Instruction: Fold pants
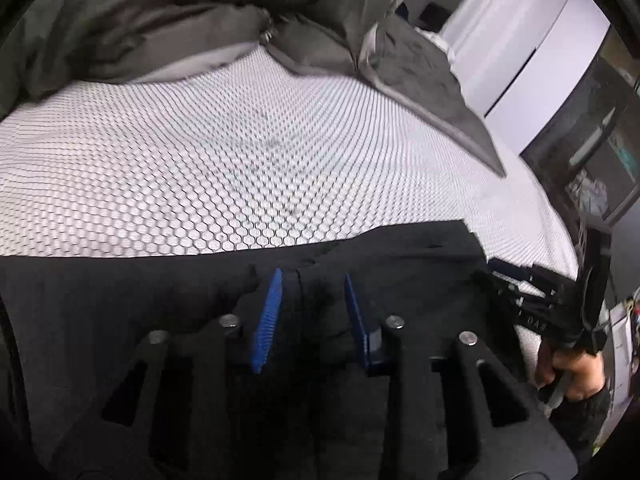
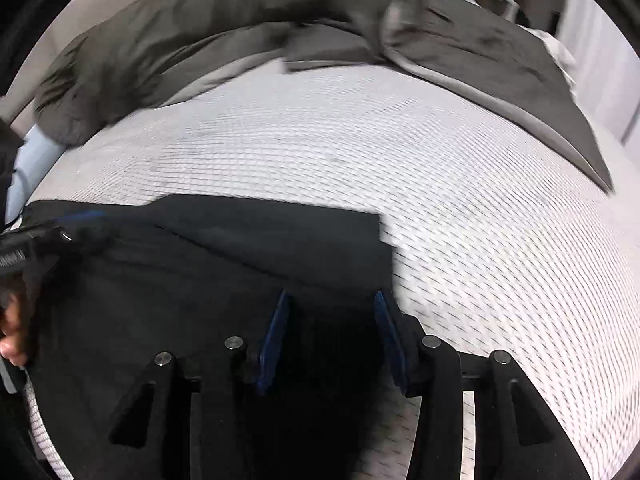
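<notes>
On the bed point(image 1: 200, 168) with its white mesh cover, the black pants point(image 2: 224, 256) lie crosswise under both tongs, the left tongs point(image 1: 312, 312) pinching a fold, the right tongs point(image 2: 330, 340) spread at the pants' right edge.

Black pants point(image 2: 224, 264) lie across the lower left of the frame on a white honeycomb-patterned bed point(image 2: 460, 200). The right claw point(image 2: 332, 340) sits at lower centre, its blue pads point(image 2: 274, 340) apart over the pants' right edge. A grey duvet point(image 2: 200, 32) bunches along the top. The left claw point(image 2: 36, 240) enters at the left edge.
</notes>
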